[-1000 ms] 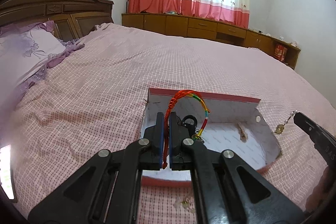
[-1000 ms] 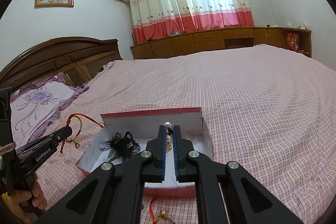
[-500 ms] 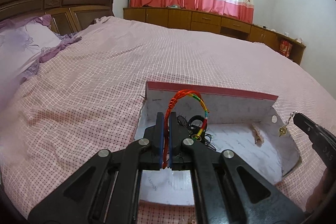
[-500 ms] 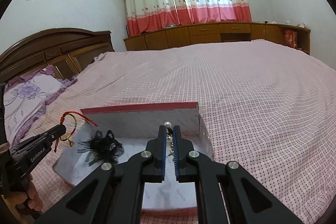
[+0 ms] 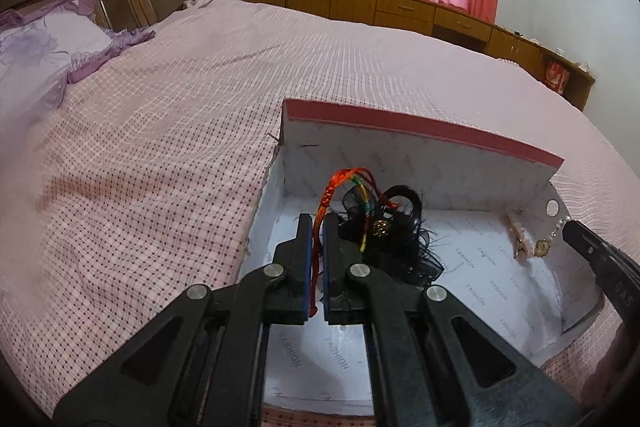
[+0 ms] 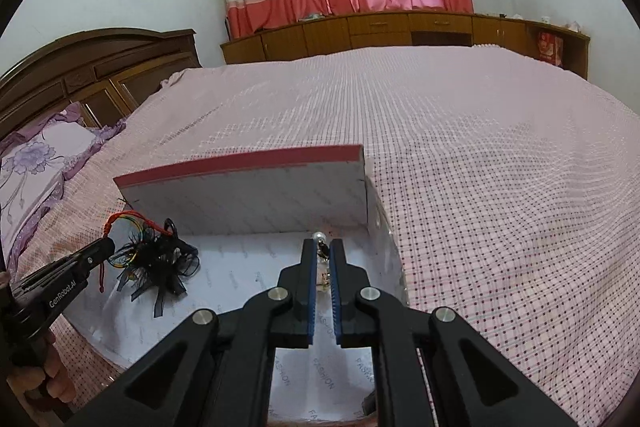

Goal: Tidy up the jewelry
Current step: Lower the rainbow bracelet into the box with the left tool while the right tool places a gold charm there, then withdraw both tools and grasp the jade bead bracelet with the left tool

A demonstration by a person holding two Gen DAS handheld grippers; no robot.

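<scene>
Right now both grippers hang over the open box (image 6: 248, 203) on the pink checked bedspread (image 6: 500, 187), whose upright red-edged lid closes off the far side while cover lies bare all around. Left gripper (image 5: 318, 223) is clamped on a red braided cord bracelet (image 5: 332, 193) above the black feathery hair accessory (image 5: 404, 247). Right gripper (image 6: 323, 247) pinches a pearl-topped dangle earring (image 6: 320, 243) near the box's right wall.
</scene>
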